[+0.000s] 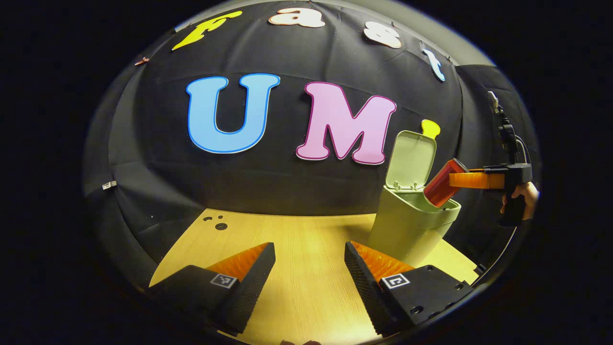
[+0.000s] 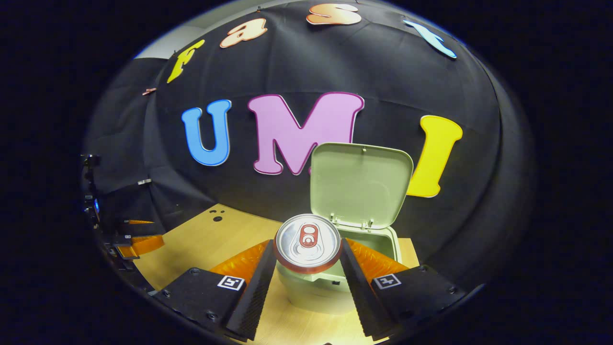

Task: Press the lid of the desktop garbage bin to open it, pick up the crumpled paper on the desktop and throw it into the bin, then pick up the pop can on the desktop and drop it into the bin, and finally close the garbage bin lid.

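Red on its side and silver on its top, the can (image 2: 307,244) sits clamped between the right gripper (image 2: 306,261) fingers, one pressed on each flank. In the right gripper view its top faces the camera, pull tab in the middle, so its long axis runs forward along the fingers toward the bin (image 2: 335,282). In the left gripper view the can (image 1: 443,184) is tilted, its lower end dipping into the bin (image 1: 407,230) mouth and its upper end toward the right gripper (image 1: 471,179), which a hand (image 1: 524,196) holds at the far right.

The bin is pale green and stands on the wooden desk (image 1: 306,287). Its lid (image 2: 359,184) stands open, upright behind the mouth, hinged at the back edge.

Left gripper (image 1: 309,268) hovers over bare desk, well apart from the bin, with its fingers spread wide and nothing between them.
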Tool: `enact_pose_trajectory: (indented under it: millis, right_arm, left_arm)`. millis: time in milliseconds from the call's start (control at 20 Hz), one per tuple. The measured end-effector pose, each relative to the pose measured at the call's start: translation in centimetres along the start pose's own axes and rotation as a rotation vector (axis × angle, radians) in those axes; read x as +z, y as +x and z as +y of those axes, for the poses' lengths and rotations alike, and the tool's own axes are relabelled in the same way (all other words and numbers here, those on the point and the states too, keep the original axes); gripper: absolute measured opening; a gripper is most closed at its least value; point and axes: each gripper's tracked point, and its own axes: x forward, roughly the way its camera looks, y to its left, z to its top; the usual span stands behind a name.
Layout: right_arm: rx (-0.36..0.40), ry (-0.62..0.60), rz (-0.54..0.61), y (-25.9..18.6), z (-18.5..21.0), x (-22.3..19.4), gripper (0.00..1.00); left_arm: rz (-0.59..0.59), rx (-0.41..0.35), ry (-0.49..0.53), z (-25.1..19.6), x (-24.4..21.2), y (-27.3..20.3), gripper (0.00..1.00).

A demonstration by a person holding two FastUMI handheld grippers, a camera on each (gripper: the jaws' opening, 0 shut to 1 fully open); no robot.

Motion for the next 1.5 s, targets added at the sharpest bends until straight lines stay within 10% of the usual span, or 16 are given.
enact_pose_trajectory:
  millis: [750, 1500]
  right_arm:
    - [-0.078, 0.047, 0.281, 6.9, -4.5, -7.5, 0.83]
    - [-0.087, 0.062, 0.263, 7.0, -4.6, -7.9, 0.93]
  left_arm:
    - [0.016, 0.061, -0.028, 1.2, -0.9, -1.0, 0.94]
    - [0.038, 0.072, -0.028, 1.1, -1.5, -1.9, 0.94]
